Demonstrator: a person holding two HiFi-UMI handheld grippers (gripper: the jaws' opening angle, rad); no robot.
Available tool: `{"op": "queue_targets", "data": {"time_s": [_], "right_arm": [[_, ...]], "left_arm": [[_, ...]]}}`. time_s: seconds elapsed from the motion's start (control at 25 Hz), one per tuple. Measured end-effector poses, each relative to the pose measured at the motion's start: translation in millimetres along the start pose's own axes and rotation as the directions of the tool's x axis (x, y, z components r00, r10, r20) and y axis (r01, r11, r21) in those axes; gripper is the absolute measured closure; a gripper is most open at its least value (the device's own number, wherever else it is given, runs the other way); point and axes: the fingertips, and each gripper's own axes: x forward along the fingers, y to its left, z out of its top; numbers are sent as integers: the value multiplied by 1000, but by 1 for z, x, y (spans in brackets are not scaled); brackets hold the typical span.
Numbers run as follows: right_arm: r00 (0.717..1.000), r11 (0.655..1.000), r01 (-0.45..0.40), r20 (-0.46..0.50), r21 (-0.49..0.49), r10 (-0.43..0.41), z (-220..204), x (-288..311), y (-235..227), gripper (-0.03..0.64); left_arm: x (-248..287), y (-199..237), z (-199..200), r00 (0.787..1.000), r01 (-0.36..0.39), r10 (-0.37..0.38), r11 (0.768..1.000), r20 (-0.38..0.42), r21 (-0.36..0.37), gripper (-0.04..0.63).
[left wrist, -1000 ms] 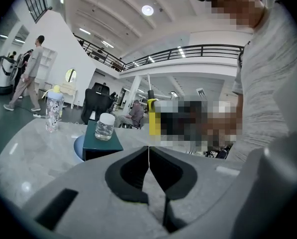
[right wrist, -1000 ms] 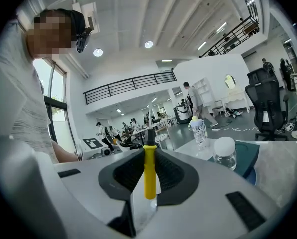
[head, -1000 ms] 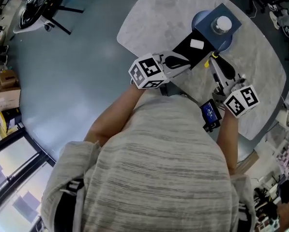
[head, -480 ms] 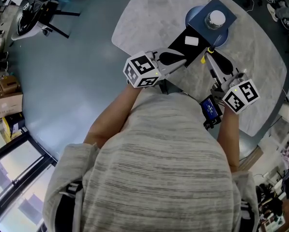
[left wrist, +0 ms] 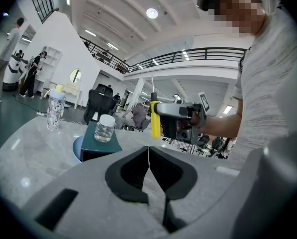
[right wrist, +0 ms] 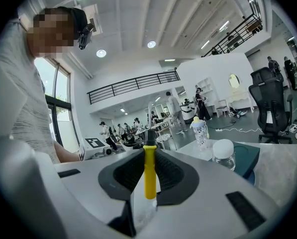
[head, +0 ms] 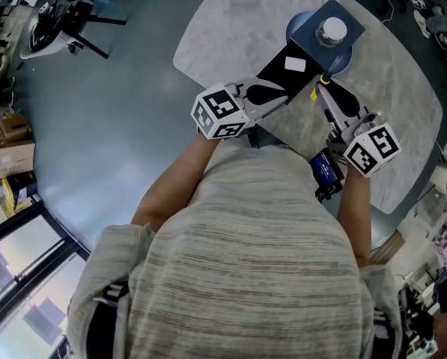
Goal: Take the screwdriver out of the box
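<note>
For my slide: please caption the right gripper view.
The right gripper shut on a yellow-handled screwdriver, a capped jar beyond.

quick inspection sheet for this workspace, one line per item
surface: rounded grey marble-look table.
job's things: dark teal square box on a blue round dish; yellow-handled screwdriver out of the box, shaft pointing up.
clutter: clear glass jar with white lid on top of the box; patterned clear bottle farther back on the table.
grippers: left gripper jaws together, nothing between; right gripper shut on the screwdriver's handle.
cables: white cable on the floor, off the table.
surroundings: black office chair; people in the background.
</note>
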Motion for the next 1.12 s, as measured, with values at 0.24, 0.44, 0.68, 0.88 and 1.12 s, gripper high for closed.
{"op": "queue_targets", "data": {"time_s": [0.24,0.44,0.68,0.88,1.12], "right_arm": [[1000,1000,-16,-5,-6,16,-2,2,6,554],[999,999,-38,-22,-17,38,-5,6,10,554],[997,997,-69,-26,-23,69,-5,15,19,554],[996,996,-87,-32,-22,86,-6,21,24,554],[995,996,-91,-35,-13,91,-7,27,22,554]], "left_arm": [[-8,-1,0,999,-30,30,1000,14,1,578],[-15,-1,-2,998,-55,55,998,22,-3,578],[-28,0,-3,995,-90,90,996,33,-7,578],[-36,1,-4,993,-107,107,994,38,-14,578],[-40,5,-7,992,-120,121,992,38,-23,578]]}}
